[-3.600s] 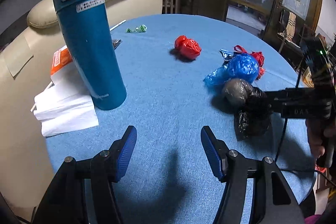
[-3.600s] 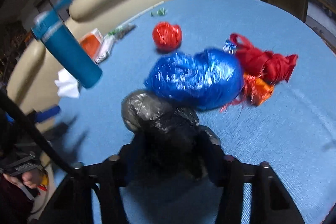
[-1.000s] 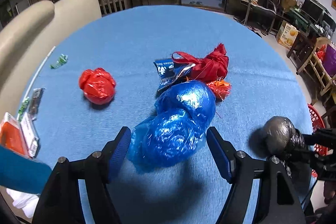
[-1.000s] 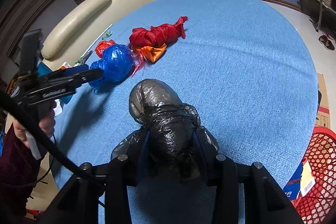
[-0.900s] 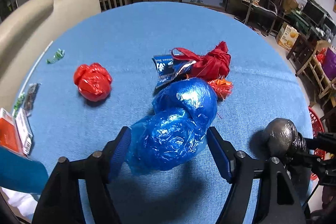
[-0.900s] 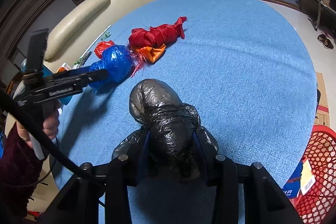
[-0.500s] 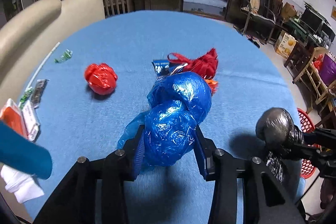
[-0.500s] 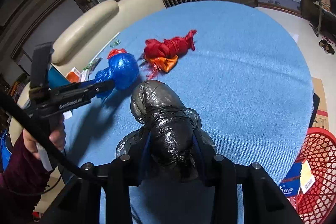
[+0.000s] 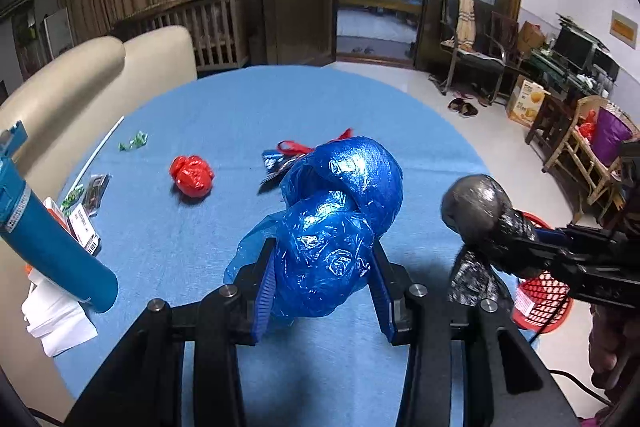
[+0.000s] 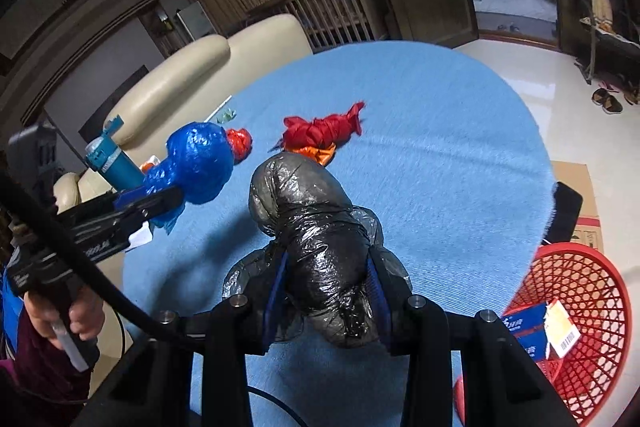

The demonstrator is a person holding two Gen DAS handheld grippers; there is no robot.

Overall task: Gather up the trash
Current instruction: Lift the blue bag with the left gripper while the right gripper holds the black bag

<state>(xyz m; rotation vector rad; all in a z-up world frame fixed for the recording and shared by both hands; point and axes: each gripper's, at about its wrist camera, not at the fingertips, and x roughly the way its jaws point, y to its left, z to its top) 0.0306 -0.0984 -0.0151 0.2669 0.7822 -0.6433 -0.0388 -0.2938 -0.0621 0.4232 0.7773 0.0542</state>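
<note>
My left gripper is shut on a crumpled blue plastic bag, lifted off the blue tablecloth. My right gripper is shut on a knotted black plastic bag, also held above the table. The black bag shows at the right of the left wrist view and the blue bag at the left of the right wrist view. A small red bag ball, a red bag bundle over an orange scrap, and a dark snack wrapper lie on the cloth.
A red mesh basket with packaging inside stands on the floor off the table's right edge. A teal bottle, white tissues, small packets and green candy wrappers sit at the left by a cream sofa.
My left gripper closed on the blue bag and lifted it off the cloth. The right gripper rose with the black bag still in it.
</note>
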